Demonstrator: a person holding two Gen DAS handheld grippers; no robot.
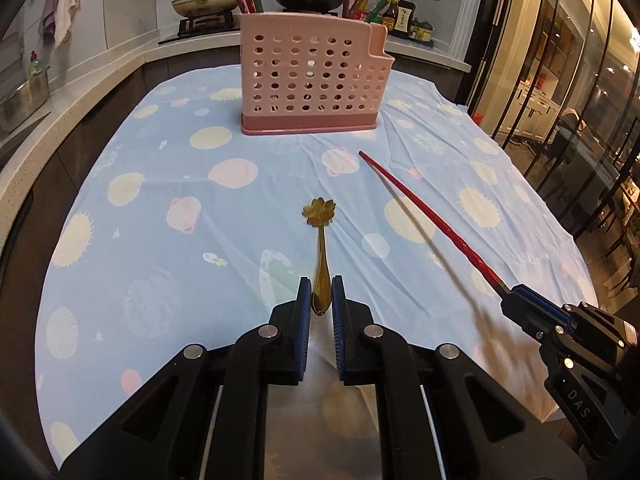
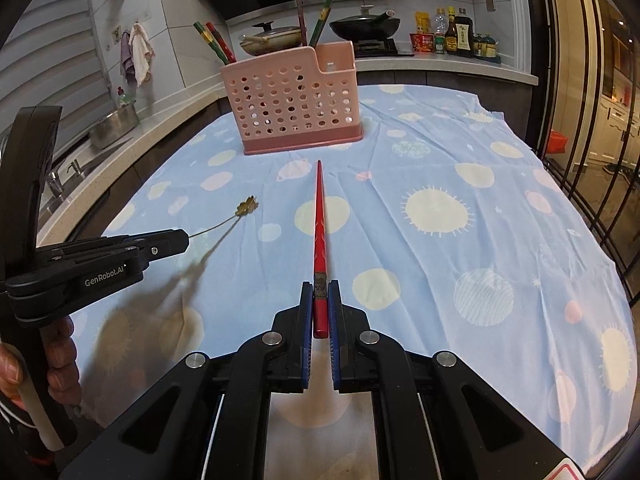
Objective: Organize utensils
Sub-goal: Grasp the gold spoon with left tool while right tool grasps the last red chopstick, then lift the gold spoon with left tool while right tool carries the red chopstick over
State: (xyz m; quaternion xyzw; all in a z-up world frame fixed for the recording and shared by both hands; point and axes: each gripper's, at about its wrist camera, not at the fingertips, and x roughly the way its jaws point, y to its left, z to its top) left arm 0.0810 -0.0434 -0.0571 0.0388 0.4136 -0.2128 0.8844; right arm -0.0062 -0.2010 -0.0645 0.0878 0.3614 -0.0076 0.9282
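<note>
Ahead, perforated pink plastic caddy [image 1: 316,80].

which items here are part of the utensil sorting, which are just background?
In play:
- gold flower-headed metal spoon, in left gripper
- red tapered chopstick, in right gripper
- pink perforated plastic utensil holder, with chopsticks standing inside

Background:
- two lidded pans on stove
- sauce bottles
- hanging cloths
- blue patterned tablecloth

Both grippers [image 1: 321,286] [image 2: 320,292] are black with blue ribbed pads [image 1: 306,300] and silver pivot screws. The left one's side reads "GenRobot.AI"; bare fingers [image 2: 60,356] wrap its handle.
</note>
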